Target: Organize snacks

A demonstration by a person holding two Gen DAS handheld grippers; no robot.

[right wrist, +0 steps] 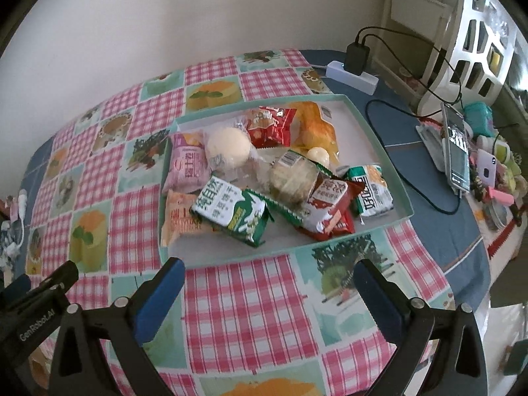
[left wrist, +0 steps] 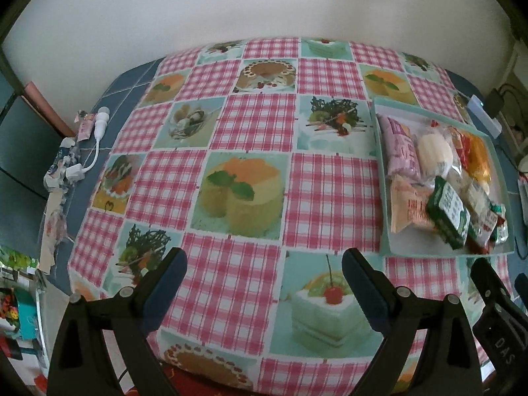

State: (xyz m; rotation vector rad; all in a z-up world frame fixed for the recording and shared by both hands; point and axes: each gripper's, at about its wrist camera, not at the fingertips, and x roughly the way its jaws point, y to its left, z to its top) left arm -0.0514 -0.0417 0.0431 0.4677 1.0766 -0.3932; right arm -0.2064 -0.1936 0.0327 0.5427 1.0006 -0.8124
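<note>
A shallow teal-rimmed tray (right wrist: 379, 125) on the checked cake-print tablecloth (right wrist: 247, 303) holds a pile of wrapped snacks: a green-and-white packet (right wrist: 234, 211), a pink packet (right wrist: 188, 165), a round white bun (right wrist: 227, 147), red packets (right wrist: 270, 125) and an orange packet (right wrist: 313, 125). The tray also shows at the right of the left wrist view (left wrist: 386, 231). My right gripper (right wrist: 269, 280) is open and empty just in front of the tray. My left gripper (left wrist: 264, 270) is open and empty over the cloth, left of the tray.
A white power strip (right wrist: 353, 72) with a black charger and cables lies behind the tray. A phone (right wrist: 457, 145) on a stand and small clutter sit at the right. A white cable (left wrist: 95, 138) and wrappers lie at the table's left edge.
</note>
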